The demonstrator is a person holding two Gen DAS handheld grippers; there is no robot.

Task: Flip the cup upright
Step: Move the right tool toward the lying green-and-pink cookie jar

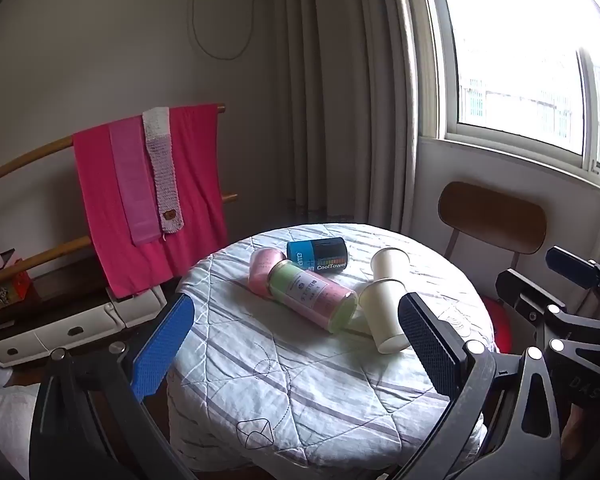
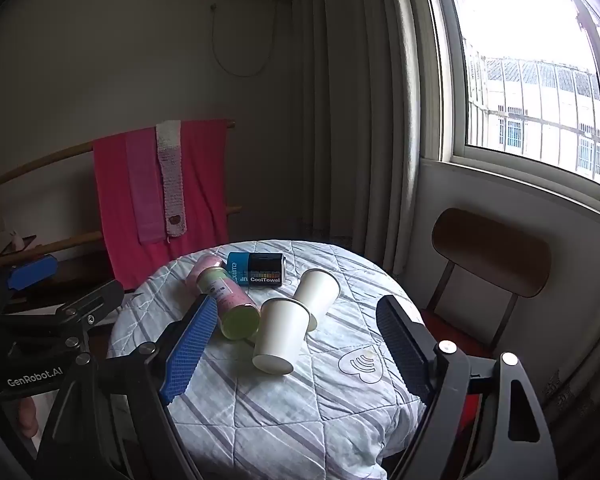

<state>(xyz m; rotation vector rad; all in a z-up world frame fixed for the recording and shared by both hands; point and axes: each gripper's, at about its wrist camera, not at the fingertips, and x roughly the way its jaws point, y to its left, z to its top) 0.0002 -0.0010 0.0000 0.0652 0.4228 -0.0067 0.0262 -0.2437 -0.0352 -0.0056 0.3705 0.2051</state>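
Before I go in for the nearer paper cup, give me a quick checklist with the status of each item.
1. Right hand-held gripper open wide enough for the cup: ok.
2. Left hand-held gripper open and holding nothing: ok.
3. Nearer paper cup on its side on the quilted table, in front of the right fingers: ok.
4. Cup clear of neighbours: not ok; the second paper cup sits right against it and the pink-green canister lies close beside it.
5. Whether the cups actually touch: cannot tell.
6. Free cloth nearby for standing the cup: ok.
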